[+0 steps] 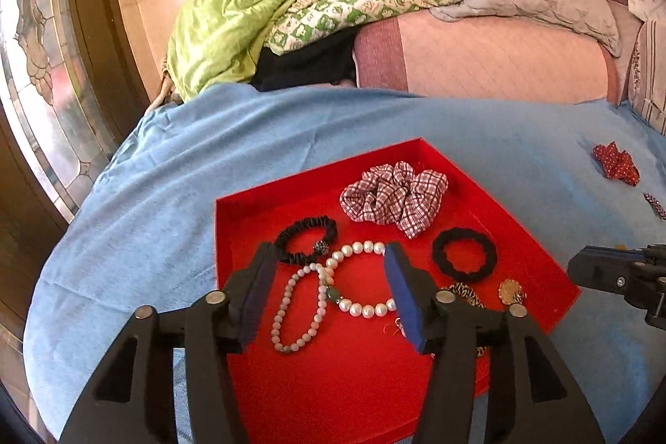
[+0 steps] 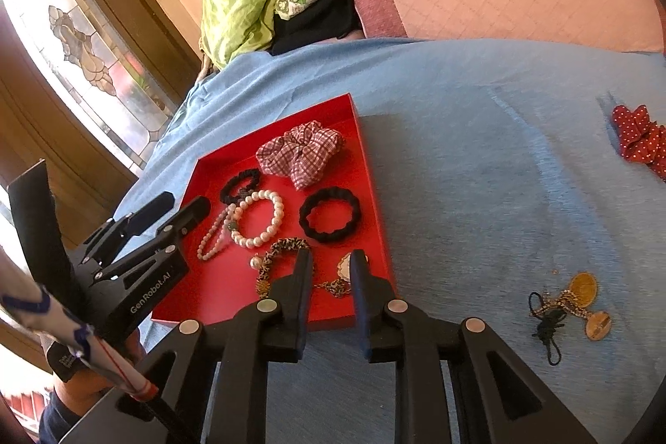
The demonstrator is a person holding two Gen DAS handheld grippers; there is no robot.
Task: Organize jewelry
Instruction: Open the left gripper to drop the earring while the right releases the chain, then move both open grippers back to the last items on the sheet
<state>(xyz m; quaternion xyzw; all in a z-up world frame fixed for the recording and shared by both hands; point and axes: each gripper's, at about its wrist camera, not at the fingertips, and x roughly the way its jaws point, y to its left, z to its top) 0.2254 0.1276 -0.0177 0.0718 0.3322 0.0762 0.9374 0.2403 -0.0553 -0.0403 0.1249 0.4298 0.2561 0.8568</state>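
Red and shallow, the cardboard tray (image 1: 258, 202) sits on the blue bedsheet (image 1: 137, 202), one corner pointing at the pillows. Inside lies a white pearl bracelet (image 1: 366, 308). Left gripper (image 1: 329, 273) hangs half open above it, holding nothing. Right gripper (image 2: 331, 265) is slightly open and empty.

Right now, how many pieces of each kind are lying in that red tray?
Scrunchies: 1, plaid scrunchie
Black hair ties: 2, thin black hair tie, thick black hair tie
Bead bracelets: 2, pearl bracelet, small-bead bracelet
Patterned bands: 1, leopard-print band
Chains: 1, gold chain
Total: 7 in the red tray
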